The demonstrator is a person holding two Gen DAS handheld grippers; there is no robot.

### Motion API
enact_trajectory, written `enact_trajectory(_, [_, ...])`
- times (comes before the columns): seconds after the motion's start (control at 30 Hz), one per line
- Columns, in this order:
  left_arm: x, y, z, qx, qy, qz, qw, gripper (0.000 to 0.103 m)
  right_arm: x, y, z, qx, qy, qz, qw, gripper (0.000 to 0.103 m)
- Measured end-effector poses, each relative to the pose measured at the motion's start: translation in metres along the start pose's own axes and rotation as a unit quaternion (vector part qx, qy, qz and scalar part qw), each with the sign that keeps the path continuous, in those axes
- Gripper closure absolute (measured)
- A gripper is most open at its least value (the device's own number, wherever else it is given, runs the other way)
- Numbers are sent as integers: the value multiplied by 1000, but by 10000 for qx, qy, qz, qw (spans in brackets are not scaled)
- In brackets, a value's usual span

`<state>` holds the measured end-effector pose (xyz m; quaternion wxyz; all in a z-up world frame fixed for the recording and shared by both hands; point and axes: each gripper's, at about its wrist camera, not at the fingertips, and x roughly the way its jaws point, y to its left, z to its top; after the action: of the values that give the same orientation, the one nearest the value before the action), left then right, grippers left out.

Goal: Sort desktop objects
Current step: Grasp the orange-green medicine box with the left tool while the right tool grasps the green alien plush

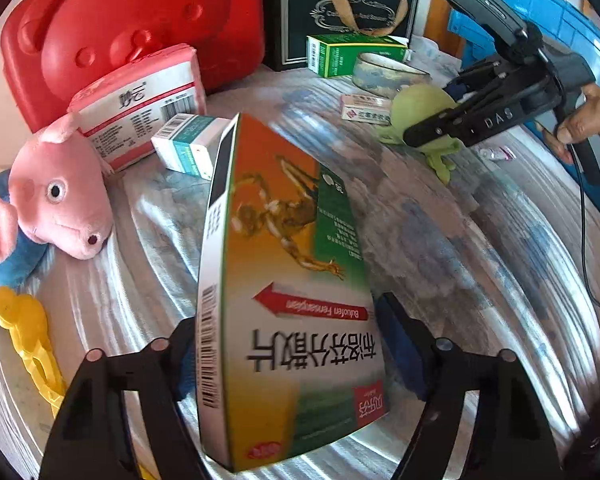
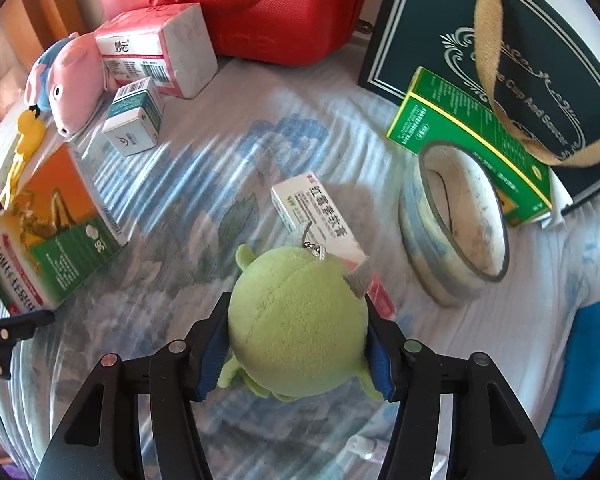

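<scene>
Both grippers held cargo above a cluttered, cloth-covered table.

The left gripper (image 1: 288,356) clamped an orange-and-green medicine box (image 1: 288,300) between its pads, the box raised edge-on over the striped cloth (image 1: 440,240); the right gripper (image 2: 296,348) squeezed a green plush toy (image 2: 296,320) by its round body, just above a small white medicine box (image 2: 320,216). A roll of tape (image 2: 456,224) stood beside a green carton (image 2: 472,148) leaning on a dark gift box (image 2: 500,60). To the left sat a pink pig plush (image 1: 56,200), a yellow clip (image 1: 28,336), a teal-and-white box (image 1: 192,144), a pink tissue pack (image 1: 140,108) and a red case (image 1: 132,24).
</scene>
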<state>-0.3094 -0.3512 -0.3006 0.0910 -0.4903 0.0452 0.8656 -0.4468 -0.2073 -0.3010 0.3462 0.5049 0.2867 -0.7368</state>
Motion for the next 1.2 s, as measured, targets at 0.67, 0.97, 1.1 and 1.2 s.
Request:
enact_trajectory(0.67, [-25, -17, -2, -5, -127, 26, 9999, 81, -39, -1, -39, 736, -399, 472, 9954, 46])
enact_trajectory(0.97, [-24, -23, -5, -328, -93, 374, 9987, 87, -63, -6, -58, 1091, -597, 621, 9903, 46])
enact_trajectory(1.1, [-35, -26, -3, -319, -232, 489, 9980, 87, -78, -6, -65, 1163, -773, 611, 9883, 46])
enact_trajectory(1.2, [-50, -30, 2, -305, -387, 607, 9969, 87, -94, -6, -70, 1212, -951, 652, 9859, 46])
